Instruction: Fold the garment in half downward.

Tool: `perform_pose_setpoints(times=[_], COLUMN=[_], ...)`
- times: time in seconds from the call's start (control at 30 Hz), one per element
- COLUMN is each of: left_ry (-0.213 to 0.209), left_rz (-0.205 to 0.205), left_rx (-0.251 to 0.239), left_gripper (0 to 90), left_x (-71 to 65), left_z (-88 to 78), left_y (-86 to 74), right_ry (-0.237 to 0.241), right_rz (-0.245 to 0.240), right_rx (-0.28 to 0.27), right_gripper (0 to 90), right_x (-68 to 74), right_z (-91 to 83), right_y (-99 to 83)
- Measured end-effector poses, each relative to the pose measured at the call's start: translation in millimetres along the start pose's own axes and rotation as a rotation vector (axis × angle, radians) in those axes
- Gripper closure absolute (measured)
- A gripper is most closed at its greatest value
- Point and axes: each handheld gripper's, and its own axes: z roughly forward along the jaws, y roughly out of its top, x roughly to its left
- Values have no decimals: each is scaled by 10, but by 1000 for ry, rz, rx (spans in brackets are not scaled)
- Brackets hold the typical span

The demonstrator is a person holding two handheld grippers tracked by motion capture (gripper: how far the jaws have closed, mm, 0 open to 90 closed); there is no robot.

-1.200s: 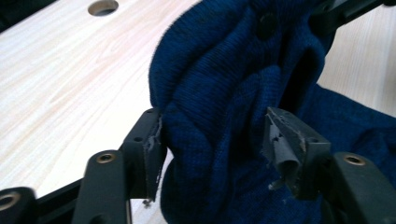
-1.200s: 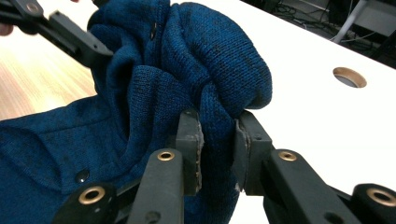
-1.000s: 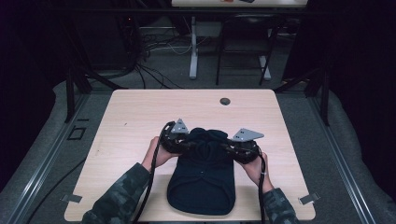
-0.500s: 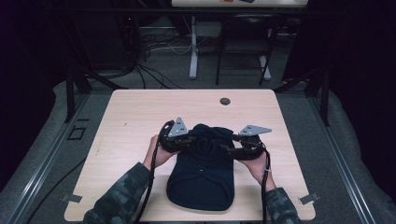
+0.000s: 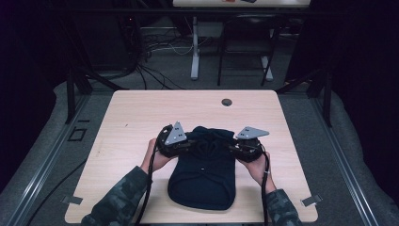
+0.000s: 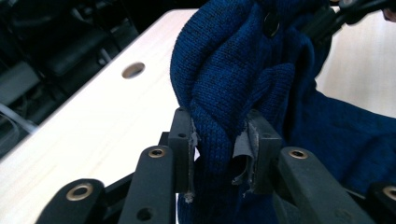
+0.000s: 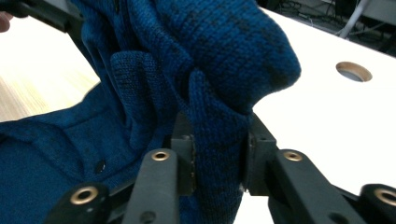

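Midway, my left gripper (image 5: pixel 190 145) and right gripper (image 5: pixel 231 147) pinched the blue knit garment's (image 5: pixel 202 181) far end; folding stood unfinished.

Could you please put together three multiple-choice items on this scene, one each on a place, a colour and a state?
1. Where does the round hole in the table lie?
A. Near the far edge, beyond the knitted garment
B. Under the garment
C. At the near left corner

2. What colour is the knitted garment?
A. Red
B. Dark blue
C. White

3. How do the left gripper and the right gripper stand?
A. Both open, clear of the garment
B. One holds a cup
C. Each shut on a bunched fold of the garment

Answers:
1 A: the high view shows the hole past the garment.
2 B: both gripper views show blue knit.
3 C: fabric is pinched between each pair of jaws.
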Motion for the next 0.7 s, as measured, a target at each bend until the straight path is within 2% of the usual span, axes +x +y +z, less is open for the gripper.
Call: perform_pose_setpoints(times=[0.07, 0.2, 0.37, 0.47, 0.57, 0.63, 0.7], left_ry=[-11, -29, -71, -82, -54, -39, -33], left_rz=[-12, -45, -105, -113, -72, -61, -63], left_rx=[19, 65, 103, 110, 112, 104, 90], left_gripper=[636, 519, 396, 426, 581, 664, 706], left_x=[-2, 6, 53, 60, 13, -4, -12], left_z=[-8, 14, 96, 143, 146, 134, 117], left_y=[-42, -138, -259, -277, -249, -245, -256], right_ry=[-11, -20, -7, 5, 25, 39, 74], right_rz=[-39, -90, -109, -120, -128, -125, -90], right_rx=[1, 8, -8, -11, -4, 5, 20], right_gripper=[737, 744, 746, 745, 733, 661, 565], right_x=[33, 89, 88, 92, 103, 100, 76], right_z=[-2, 27, 17, 12, 9, 0, -10], right_y=[7, 3, -1, -5, -10, -17, -38])
